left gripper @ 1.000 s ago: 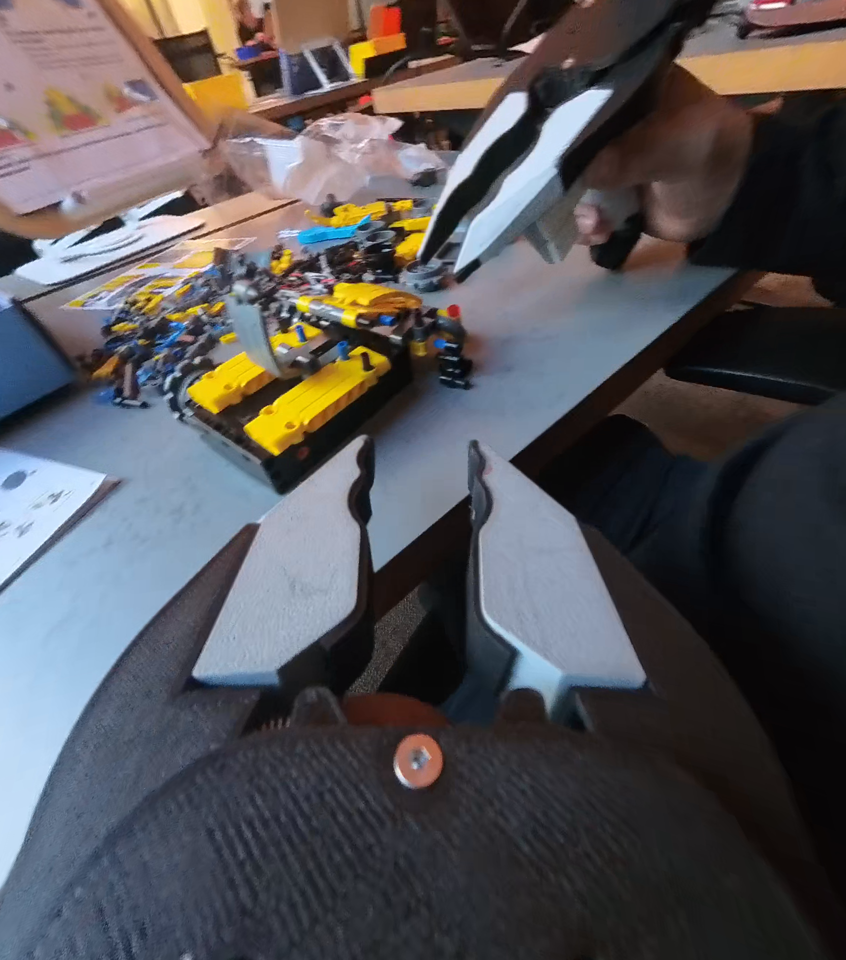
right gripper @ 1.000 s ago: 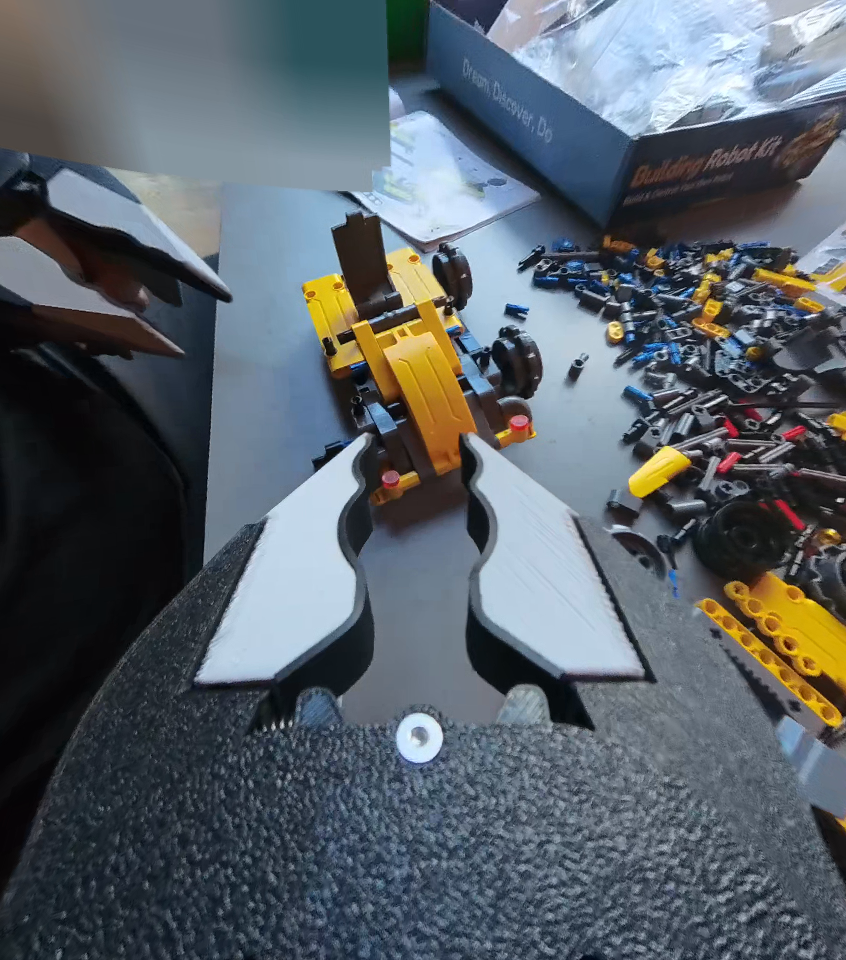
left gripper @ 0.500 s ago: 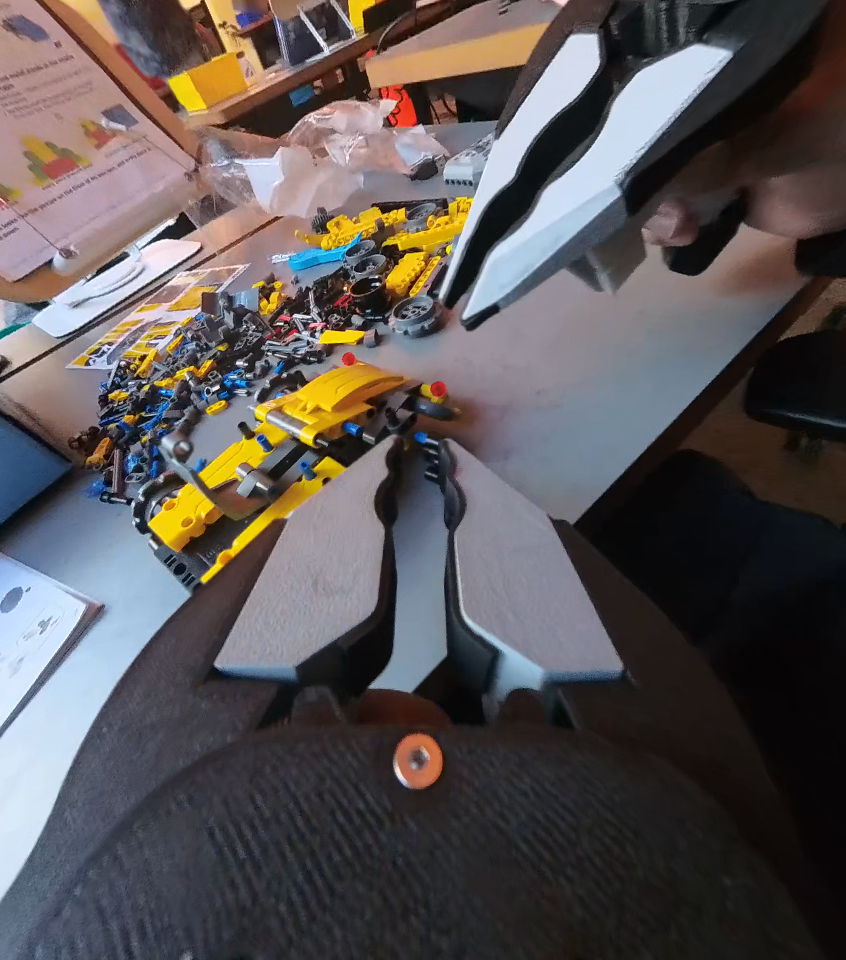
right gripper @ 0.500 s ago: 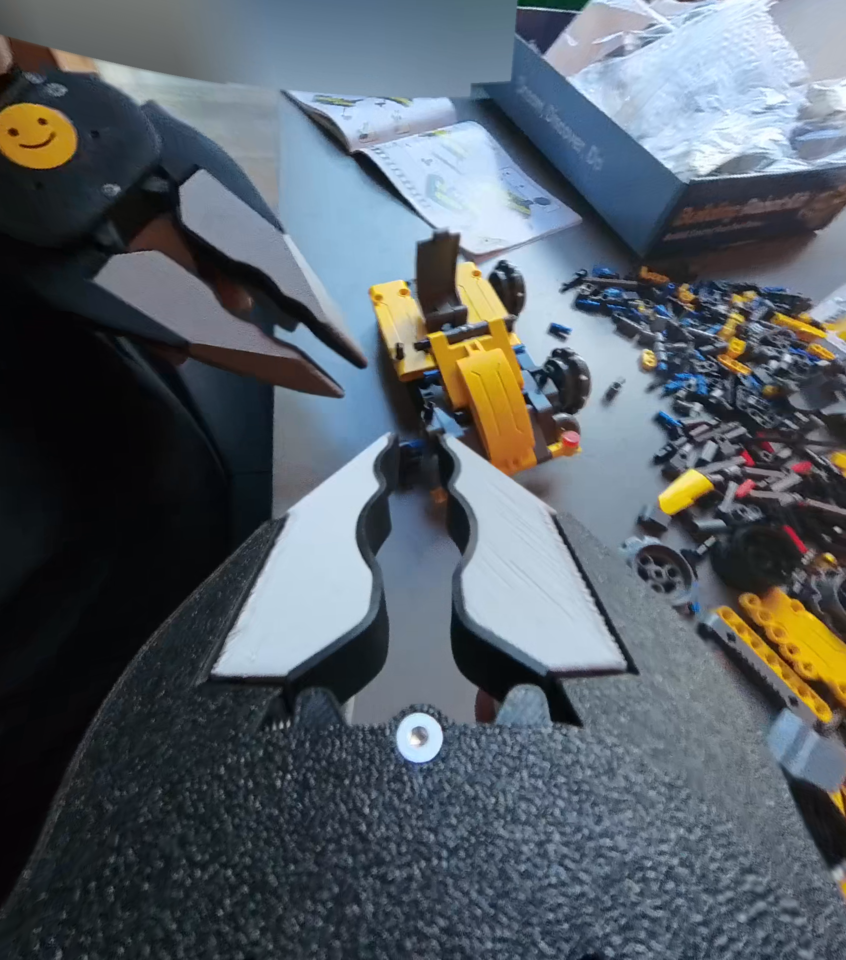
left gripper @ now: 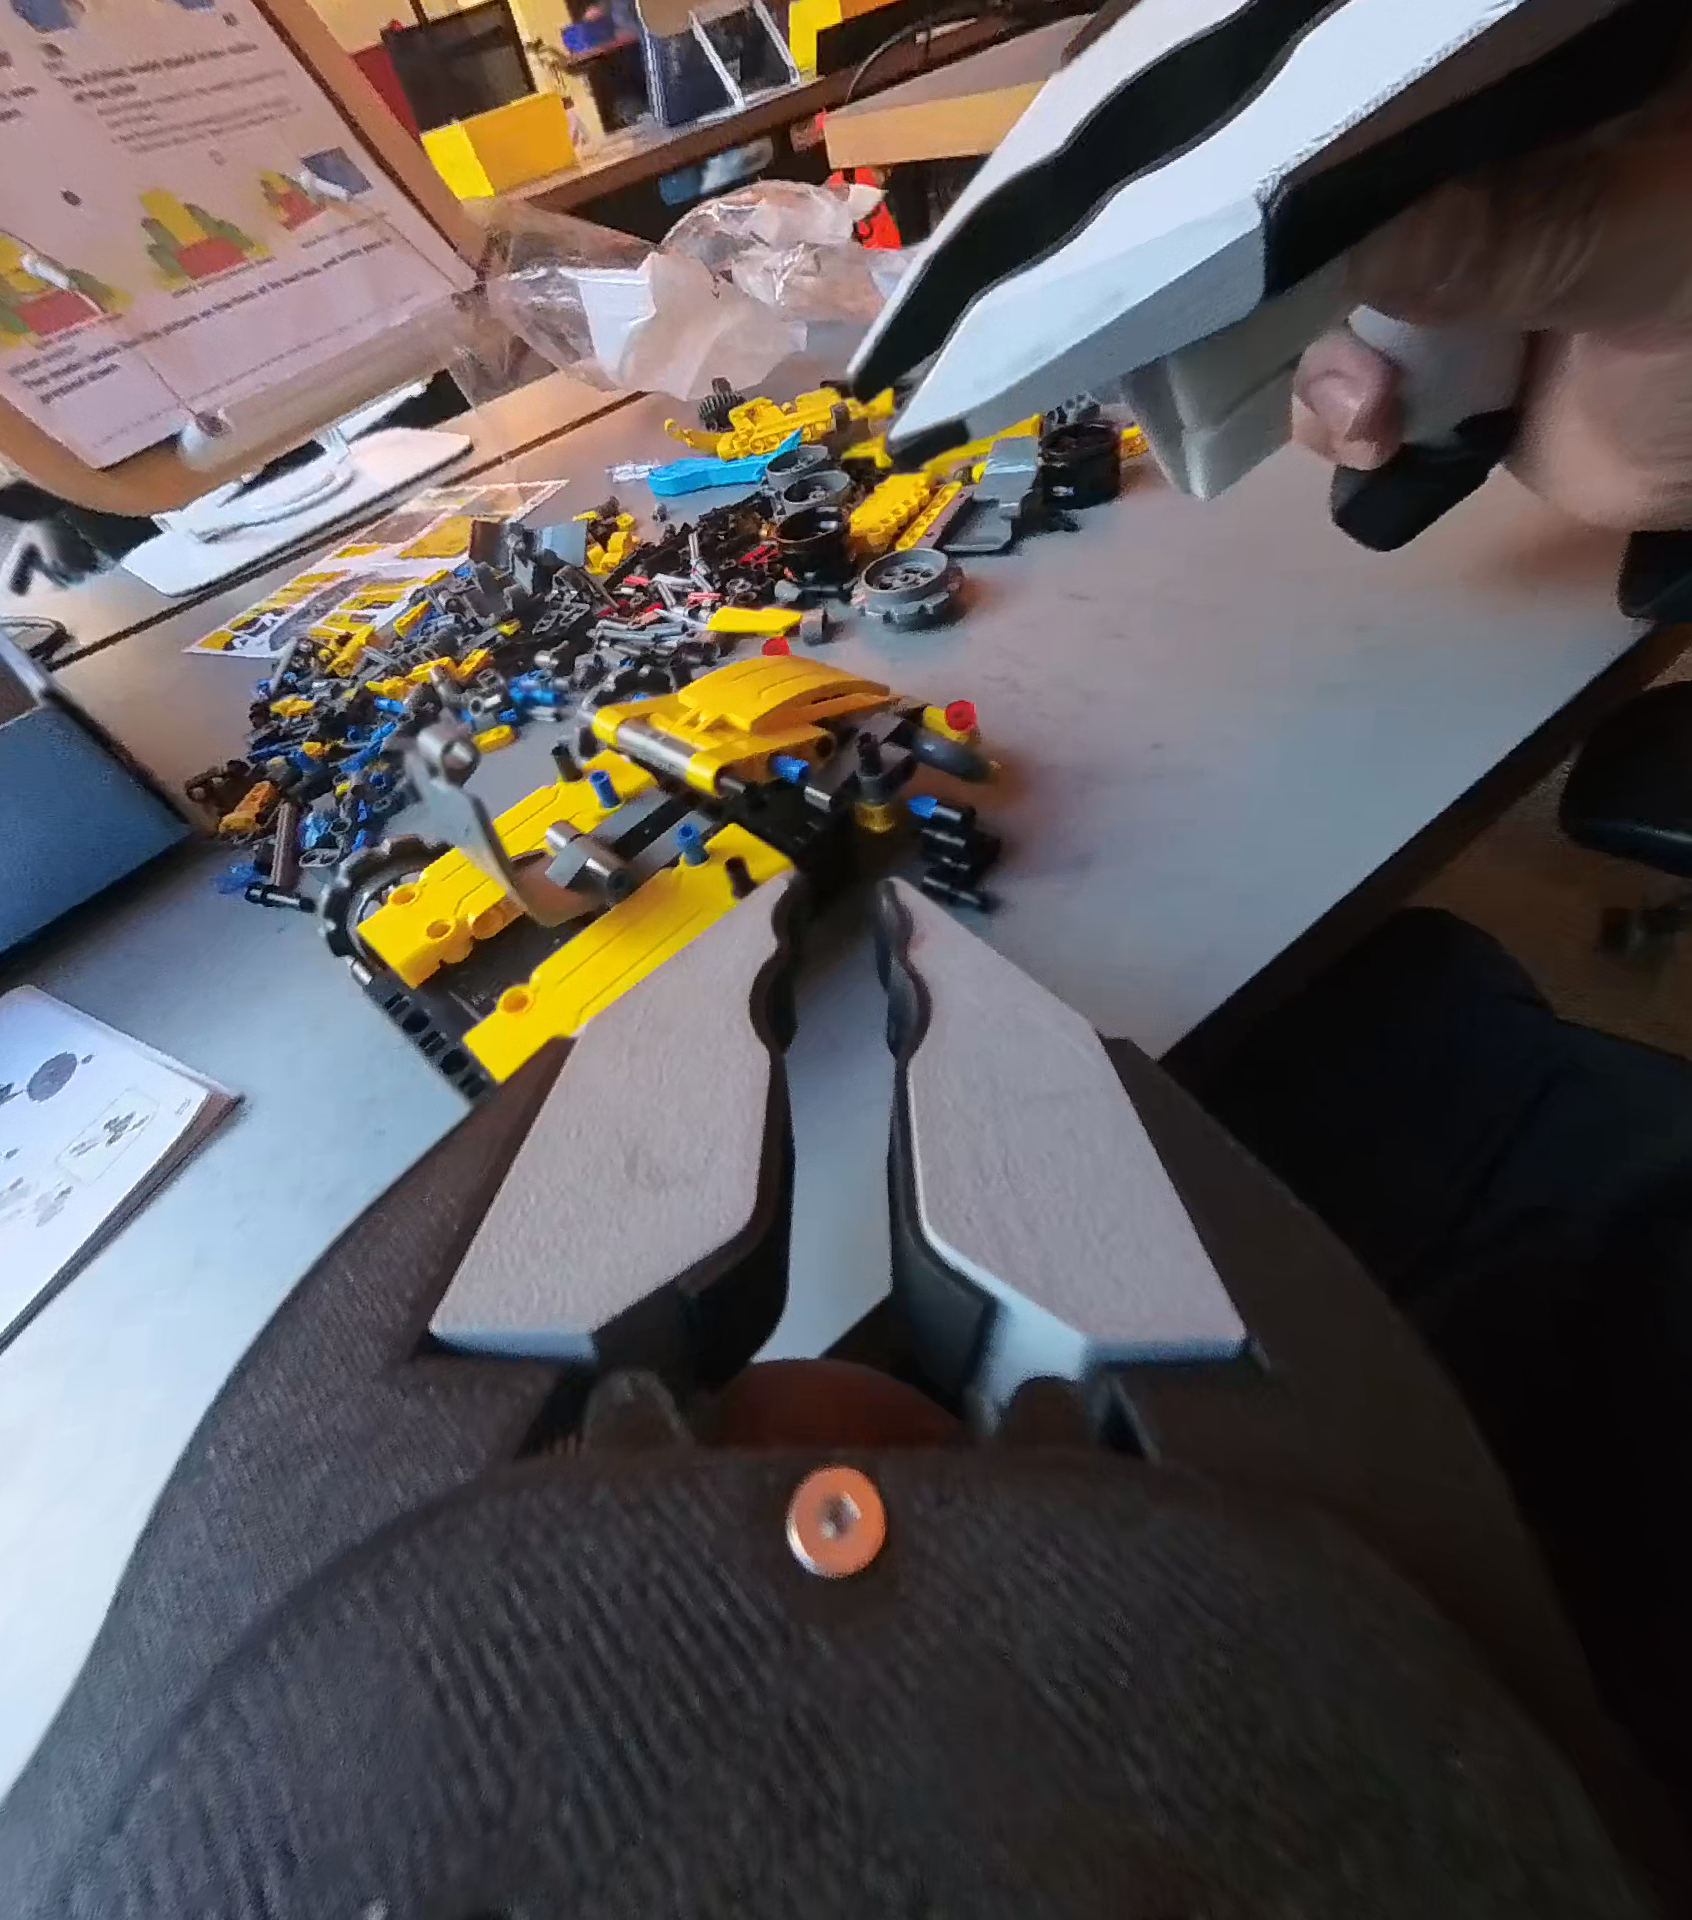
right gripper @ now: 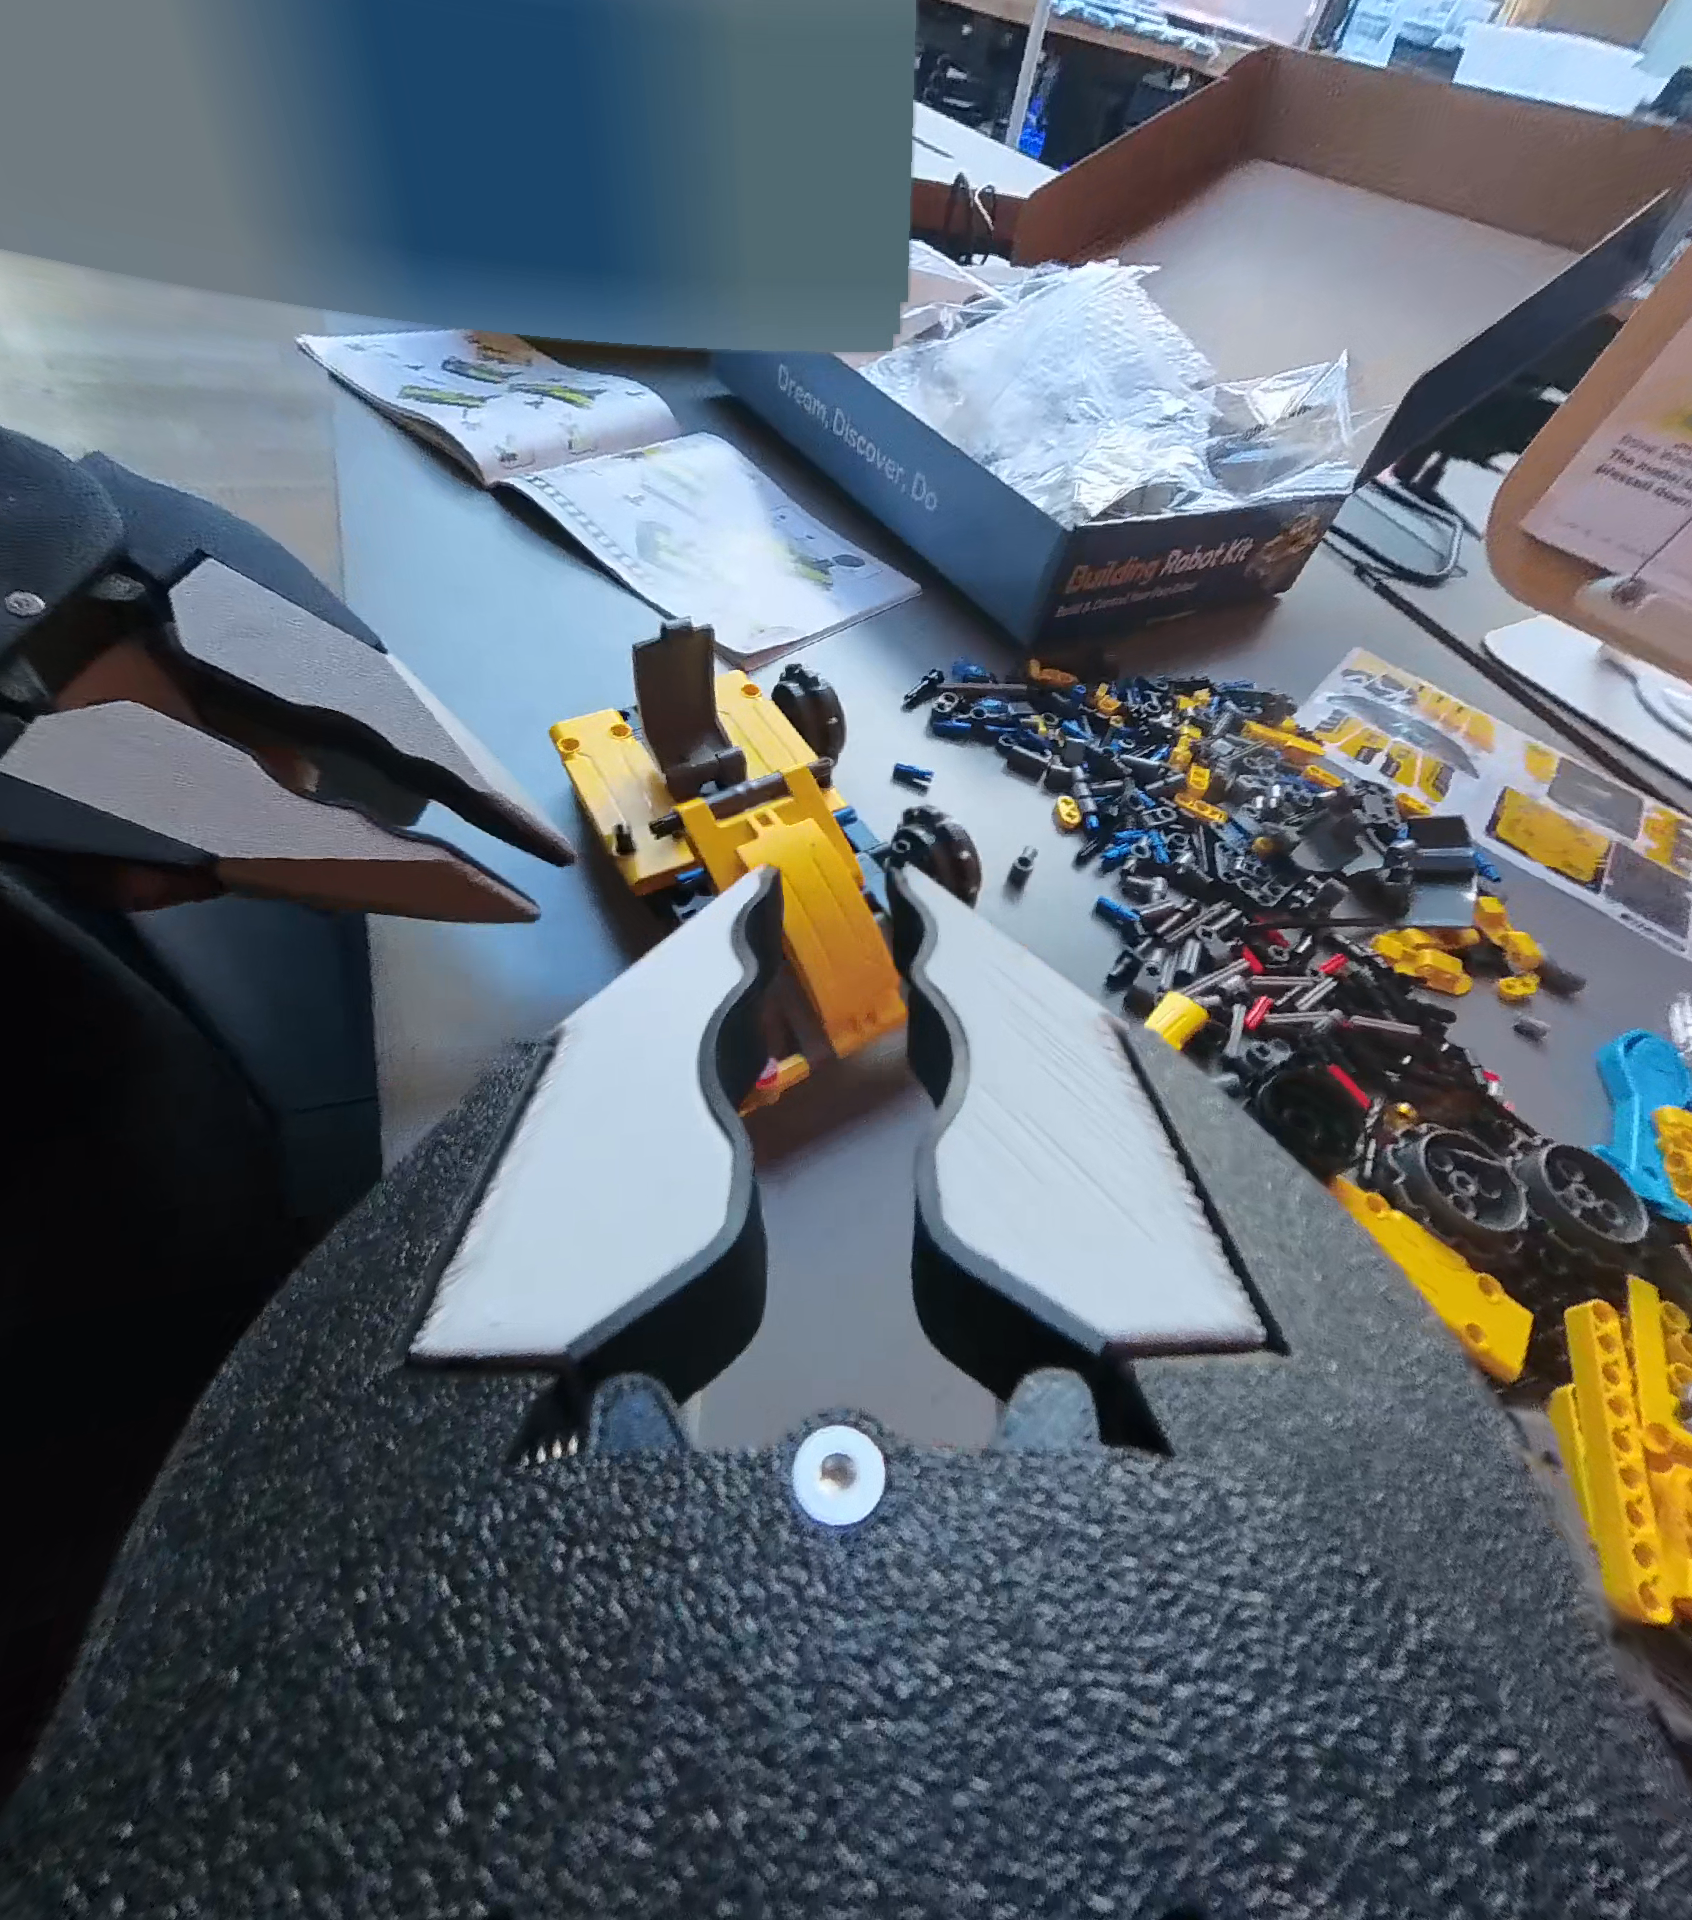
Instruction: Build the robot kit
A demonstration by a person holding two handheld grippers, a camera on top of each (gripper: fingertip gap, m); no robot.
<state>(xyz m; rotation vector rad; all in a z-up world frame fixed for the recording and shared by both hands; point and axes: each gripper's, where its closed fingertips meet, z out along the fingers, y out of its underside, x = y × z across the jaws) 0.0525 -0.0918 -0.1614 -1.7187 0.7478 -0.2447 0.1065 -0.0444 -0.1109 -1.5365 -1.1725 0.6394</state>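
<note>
A partly built yellow and black brick vehicle [left gripper: 717,717] lies on the grey table, also in the right wrist view [right gripper: 613,769]. My left gripper [left gripper: 840,899] is low at the model's near side, its jaws a narrow gap apart and empty, the fingertips just short of the black front parts. It also shows at the left of the right wrist view [right gripper: 546,883], tips beside the model. My right gripper [right gripper: 834,883] is open and empty, held in the air with the yellow hood showing between its fingers. In the left wrist view it [left gripper: 883,405] hangs high at the upper right.
A heap of small loose pieces [right gripper: 1237,831] lies right of the model, with wheels [right gripper: 1507,1195], yellow beams [right gripper: 1652,1403] and a blue piece [right gripper: 1642,1101]. A blue box [right gripper: 925,499], an open booklet [right gripper: 676,520] and a sticker sheet [right gripper: 1507,790] lie behind. The table edge [left gripper: 1341,935] is near. Spacing between my two grippers at the tips: around 9 cm.
My left gripper has come in from off the table edge to the model and its jaws have narrowed. My right gripper has risen and shifted over the model's hood.
</note>
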